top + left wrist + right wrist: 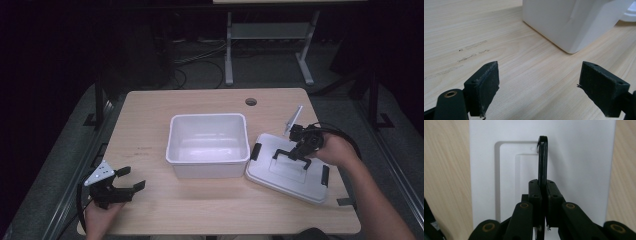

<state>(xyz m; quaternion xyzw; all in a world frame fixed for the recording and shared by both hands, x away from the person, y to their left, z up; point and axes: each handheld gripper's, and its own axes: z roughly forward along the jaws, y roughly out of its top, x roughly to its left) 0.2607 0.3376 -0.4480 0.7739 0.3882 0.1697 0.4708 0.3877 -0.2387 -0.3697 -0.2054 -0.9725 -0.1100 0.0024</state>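
**Black handle pinched, lid could swing or slip**

White lid [290, 170] lies flat on the wooden table [150, 145], just right of the open white tub [209, 144], w/ its near-left corner touching or almost touching the tub's side. Right gripper [296, 154] sits over the lid's middle; in the right gripper view its jaws are pressed together on the thin black handle [542, 160], which stands up off the lid. Left gripper [127, 181] hovers low over the table's front-left, well apart from tub and lid, jaws wide w/ nothing between them.

Risks, as I judge them:
- Handle is narrow and hinged, so the lid will prob. hang and tilt once lifted; a fast lift could make it swing into the tub wall.
- Grip is on a thin strip only. Any twist of the wrist and the handle may slide out of the pads, dropping the lid back on the table.
- Black clips [256, 151] at the lid's ends could catch the tub rim if the lid comes down crooked.
- Tub isn't braced; a bump could shove it left.
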